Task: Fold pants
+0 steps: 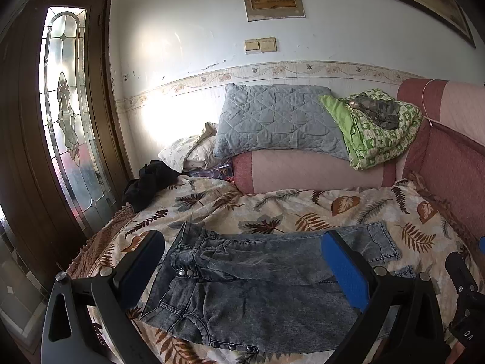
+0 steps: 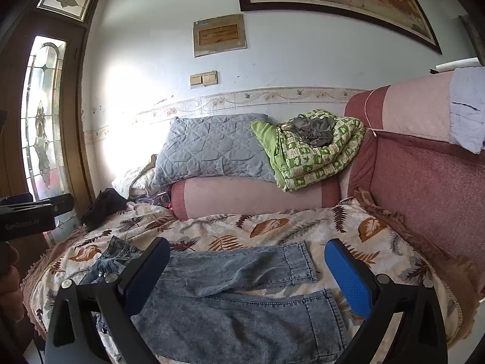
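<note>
Grey-blue acid-wash pants (image 1: pixel 257 282) lie flat on the leaf-print sofa cover (image 1: pixel 303 209), waistband to the left, both legs running right, spread apart. My left gripper (image 1: pixel 242 270) is open and empty, hovering above the waistband and hips. My right gripper (image 2: pixel 247 276) is open and empty, above the pants (image 2: pixel 242 309) at the leg ends; the two cuffs lie between and just before its fingers. The right gripper's body shows at the right edge of the left wrist view (image 1: pixel 463 291). The left gripper's body shows at the left edge of the right wrist view (image 2: pixel 30 215).
A pink bolster (image 2: pixel 257 197) lies behind the pants, with a grey quilted pillow (image 2: pixel 212 148) and a green folded blanket (image 2: pixel 312 151) on it. A black garment (image 2: pixel 103 206) lies at the sofa's left end by the glass door (image 1: pixel 66 115). The red sofa back (image 2: pixel 424 188) rises at right.
</note>
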The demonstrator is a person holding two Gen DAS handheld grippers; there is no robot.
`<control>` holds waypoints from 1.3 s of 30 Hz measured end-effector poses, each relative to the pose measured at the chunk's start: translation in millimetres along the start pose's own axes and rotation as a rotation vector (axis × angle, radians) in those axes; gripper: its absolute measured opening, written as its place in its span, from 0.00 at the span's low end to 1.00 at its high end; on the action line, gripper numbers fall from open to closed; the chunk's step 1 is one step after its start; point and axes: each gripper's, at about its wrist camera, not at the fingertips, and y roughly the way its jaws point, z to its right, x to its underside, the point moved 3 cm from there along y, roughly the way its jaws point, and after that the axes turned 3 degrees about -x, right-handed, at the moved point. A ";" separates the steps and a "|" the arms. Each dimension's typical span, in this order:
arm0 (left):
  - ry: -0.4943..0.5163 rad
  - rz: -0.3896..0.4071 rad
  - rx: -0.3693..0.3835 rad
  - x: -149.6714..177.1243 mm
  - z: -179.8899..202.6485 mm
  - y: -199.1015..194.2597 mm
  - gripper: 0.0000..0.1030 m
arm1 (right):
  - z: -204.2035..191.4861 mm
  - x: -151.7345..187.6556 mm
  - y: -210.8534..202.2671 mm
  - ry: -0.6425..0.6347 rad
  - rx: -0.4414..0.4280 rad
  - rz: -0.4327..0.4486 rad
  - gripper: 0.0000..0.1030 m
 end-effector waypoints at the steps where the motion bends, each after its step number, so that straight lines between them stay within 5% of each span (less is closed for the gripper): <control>1: 0.001 0.000 0.000 0.2 0.1 0.2 1.00 | 0.7 0.5 0.4 0.000 -0.001 -0.002 1.00; 39: 0.022 -0.061 0.003 15.8 0.5 28.2 1.00 | 0.5 6.3 29.8 -0.002 -0.015 -0.104 1.00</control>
